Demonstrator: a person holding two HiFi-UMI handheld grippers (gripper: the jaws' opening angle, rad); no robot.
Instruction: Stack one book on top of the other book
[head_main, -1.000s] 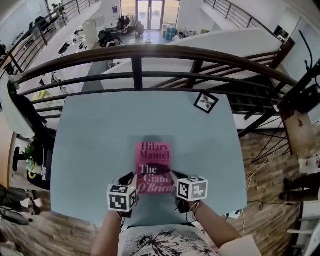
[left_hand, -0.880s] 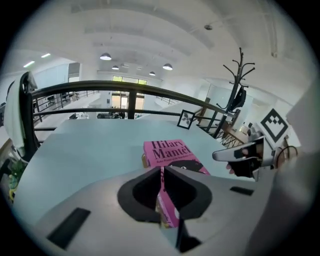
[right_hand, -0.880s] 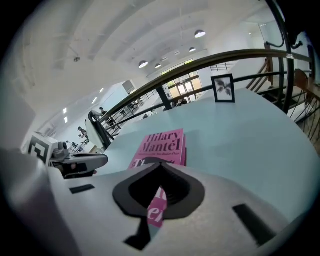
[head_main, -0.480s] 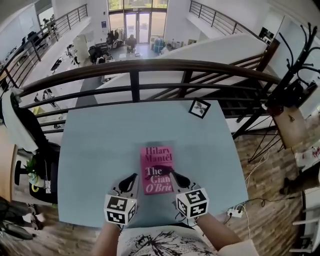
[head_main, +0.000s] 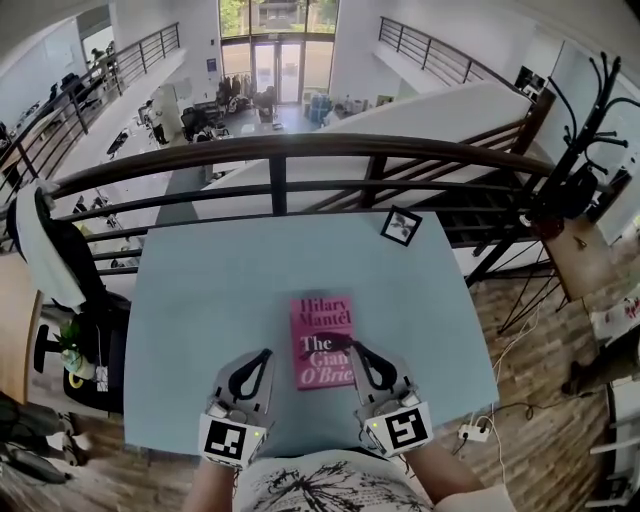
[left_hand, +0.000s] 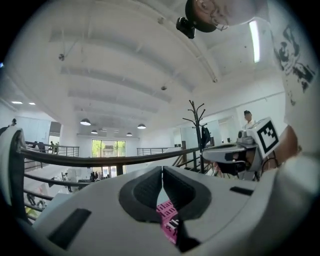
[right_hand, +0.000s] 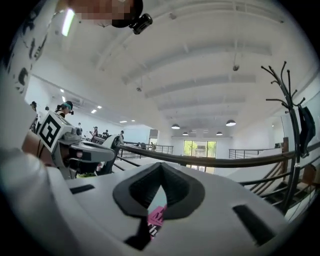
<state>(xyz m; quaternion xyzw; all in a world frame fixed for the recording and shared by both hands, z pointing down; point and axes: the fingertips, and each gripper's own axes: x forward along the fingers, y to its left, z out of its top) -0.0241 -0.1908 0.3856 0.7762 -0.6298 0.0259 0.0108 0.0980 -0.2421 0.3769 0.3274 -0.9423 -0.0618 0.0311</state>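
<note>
A pink book (head_main: 325, 340) lies flat on the pale blue table (head_main: 200, 300), title facing up; whether another book lies under it I cannot tell. My left gripper (head_main: 264, 354) hovers off the book's near left corner, jaws shut and empty. My right gripper (head_main: 356, 347) hovers over the near right corner, also shut with nothing in it. In the left gripper view the closed left gripper (left_hand: 162, 172) points level, with a bit of the pink book (left_hand: 167, 215) below. The right gripper view shows its closed right gripper (right_hand: 161, 167) above the pink book (right_hand: 156, 216).
A dark railing (head_main: 280, 160) runs along the table's far edge, with a drop to a lower floor beyond. A black-and-white marker card (head_main: 402, 226) lies at the far right corner. A coat stand (head_main: 580, 150) is on the right, a chair with white cloth (head_main: 45, 245) on the left.
Both grippers have risen from beside the book's near corners and drawn back towards me. The left jaws have closed. The book has stayed on the table.
</note>
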